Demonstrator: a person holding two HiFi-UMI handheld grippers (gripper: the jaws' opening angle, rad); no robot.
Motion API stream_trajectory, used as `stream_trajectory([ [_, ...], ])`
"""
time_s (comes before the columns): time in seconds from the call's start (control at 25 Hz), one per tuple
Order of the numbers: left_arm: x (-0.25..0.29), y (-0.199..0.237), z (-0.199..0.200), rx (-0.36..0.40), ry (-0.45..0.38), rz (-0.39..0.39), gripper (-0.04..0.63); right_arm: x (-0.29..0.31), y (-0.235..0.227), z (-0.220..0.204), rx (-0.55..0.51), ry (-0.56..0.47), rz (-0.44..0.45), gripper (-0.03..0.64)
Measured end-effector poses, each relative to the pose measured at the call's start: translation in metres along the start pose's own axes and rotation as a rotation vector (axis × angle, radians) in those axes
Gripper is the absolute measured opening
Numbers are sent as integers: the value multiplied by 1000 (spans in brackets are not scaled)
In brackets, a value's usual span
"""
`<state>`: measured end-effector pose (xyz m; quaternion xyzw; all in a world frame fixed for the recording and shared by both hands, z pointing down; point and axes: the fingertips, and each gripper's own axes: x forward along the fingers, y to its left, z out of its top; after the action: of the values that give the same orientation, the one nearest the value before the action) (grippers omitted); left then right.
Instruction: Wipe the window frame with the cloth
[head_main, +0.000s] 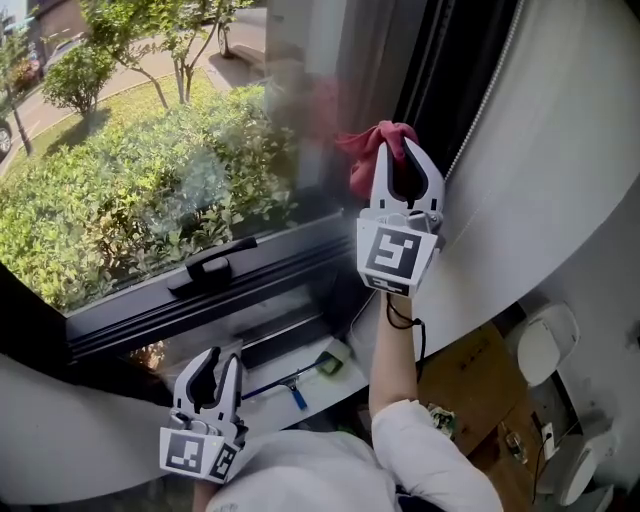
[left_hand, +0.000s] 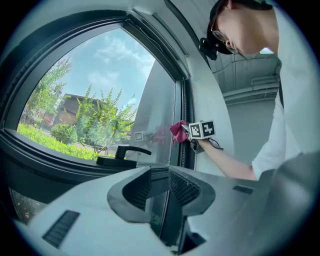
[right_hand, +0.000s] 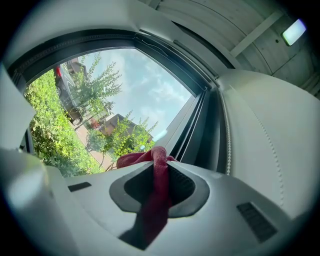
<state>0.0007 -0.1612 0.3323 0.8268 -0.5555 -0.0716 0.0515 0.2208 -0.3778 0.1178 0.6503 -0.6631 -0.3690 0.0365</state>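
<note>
Cloth (head_main: 375, 150), red, sits pinched between the fingers of my right gripper (head_main: 398, 152), raised to the dark upright of the window frame (head_main: 428, 70) beside the glass. My left gripper (head_main: 222, 362) hangs low, fingers slightly apart with nothing between them. The handle (head_main: 212, 266) lies along the bottom rail, well apart from the cloth.

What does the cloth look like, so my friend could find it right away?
Find the big window with green bushes outside. Follow its dark frame up the right side to the raised white right gripper. The cloth is the bunched red lump pinched in its jaws, unlike the grey, white and black parts around it.
</note>
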Motion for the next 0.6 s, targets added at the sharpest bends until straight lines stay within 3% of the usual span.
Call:
stream_trajectory([
  [0.6,1,0,-1,-6,5,9,115,-8,12,-13,-8,17,17,72],
])
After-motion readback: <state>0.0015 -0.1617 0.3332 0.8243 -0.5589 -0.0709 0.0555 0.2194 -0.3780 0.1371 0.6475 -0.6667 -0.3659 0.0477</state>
